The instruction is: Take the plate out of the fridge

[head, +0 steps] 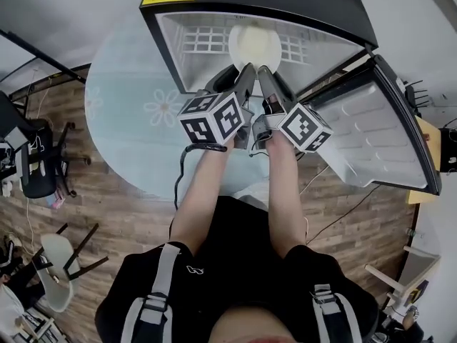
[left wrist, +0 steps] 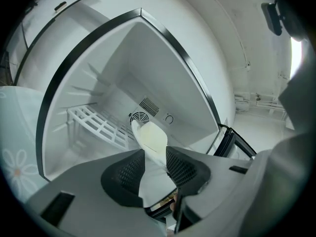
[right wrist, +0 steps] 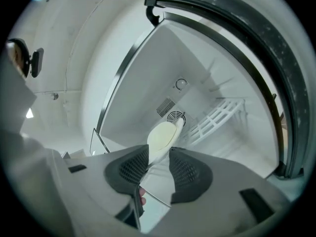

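Observation:
A cream-white plate (head: pixel 254 43) rests on the white wire rack (head: pixel 203 45) inside the small black fridge (head: pixel 178 20), whose door stands wide open. Both grippers reach into the opening side by side. My left gripper (head: pixel 243 71) is shut on the plate's near rim; in the left gripper view the plate (left wrist: pixel 152 138) runs edge-on between the dark pads (left wrist: pixel 129 171), and the gripper (left wrist: pixel 155 154) pinches it. My right gripper (head: pixel 263 73) grips the same rim just to the right. In the right gripper view the plate (right wrist: pixel 162 136) is clamped between this gripper's (right wrist: pixel 159 157) pads (right wrist: pixel 186 174).
The fridge stands on a round pale table (head: pixel 128 120) with flower prints. Its open door (head: pixel 378 131) swings out to the right, close to my right arm. A round fan vent (left wrist: pixel 139 117) sits on the back wall. Chairs (head: pixel 43 156) stand on the wood floor at left.

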The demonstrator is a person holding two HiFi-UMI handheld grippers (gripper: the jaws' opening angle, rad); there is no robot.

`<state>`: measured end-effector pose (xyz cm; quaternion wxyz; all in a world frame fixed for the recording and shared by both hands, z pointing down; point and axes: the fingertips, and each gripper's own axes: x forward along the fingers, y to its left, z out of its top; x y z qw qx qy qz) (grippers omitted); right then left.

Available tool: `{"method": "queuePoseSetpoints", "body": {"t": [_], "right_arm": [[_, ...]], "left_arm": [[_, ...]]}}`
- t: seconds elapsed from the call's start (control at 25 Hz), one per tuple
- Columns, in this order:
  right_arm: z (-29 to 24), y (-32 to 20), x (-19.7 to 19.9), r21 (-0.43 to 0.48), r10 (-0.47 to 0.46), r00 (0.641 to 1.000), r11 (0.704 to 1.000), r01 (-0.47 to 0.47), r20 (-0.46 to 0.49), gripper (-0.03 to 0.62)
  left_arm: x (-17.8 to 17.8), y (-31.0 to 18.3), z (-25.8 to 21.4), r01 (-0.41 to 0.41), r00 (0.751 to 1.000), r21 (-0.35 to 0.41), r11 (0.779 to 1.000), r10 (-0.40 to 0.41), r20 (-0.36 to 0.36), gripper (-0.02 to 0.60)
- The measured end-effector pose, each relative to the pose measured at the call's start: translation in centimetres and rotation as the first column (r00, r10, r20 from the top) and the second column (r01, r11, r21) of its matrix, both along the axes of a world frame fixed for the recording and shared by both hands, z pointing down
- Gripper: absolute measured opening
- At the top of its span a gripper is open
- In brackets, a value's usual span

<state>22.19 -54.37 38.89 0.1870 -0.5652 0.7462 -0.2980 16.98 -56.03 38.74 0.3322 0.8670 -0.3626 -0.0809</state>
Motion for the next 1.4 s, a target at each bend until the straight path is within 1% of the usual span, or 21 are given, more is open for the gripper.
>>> {"method": "queuePoseSetpoints", "body": {"t": [0.2, 0.52, 1.0, 1.2, 1.4], "right_arm": [[-1.5, 2.3, -0.5, 0.034, -0.021, 0.999, 0.999, 0.022, -0.025, 0.135], [-2.2, 6.1, -1.0, 0.048, -0.049, 0.999, 0.998, 0.050, -0.023, 0.137], [-1.4, 14.2, -1.0, 0.011, -0.103, 0.995, 0.995, 0.103, -0.012, 0.137], [-1.6, 17.8, -1.5, 0.014, -0.132, 0.991, 0.991, 0.132, -0.014, 0.137], [-0.6, 21.5, -1.8, -0.013, -0.146, 0.989, 0.989, 0.146, -0.017, 0.137]], "left_arm": [[-0.3, 2.3, -1.1, 0.004, 1.000, 0.035, 0.999, -0.004, -0.001, 0.124], [-1.0, 6.4, -2.0, 0.034, 0.999, 0.036, 0.999, -0.035, 0.016, 0.124], [-1.0, 14.8, -1.3, 0.071, 0.997, 0.008, 0.997, -0.071, 0.033, 0.124], [-1.4, 18.5, -1.0, 0.090, 0.995, 0.004, 0.996, -0.090, 0.042, 0.124], [-2.1, 22.3, -0.6, 0.112, 0.993, -0.005, 0.994, -0.111, 0.048, 0.124]]}}
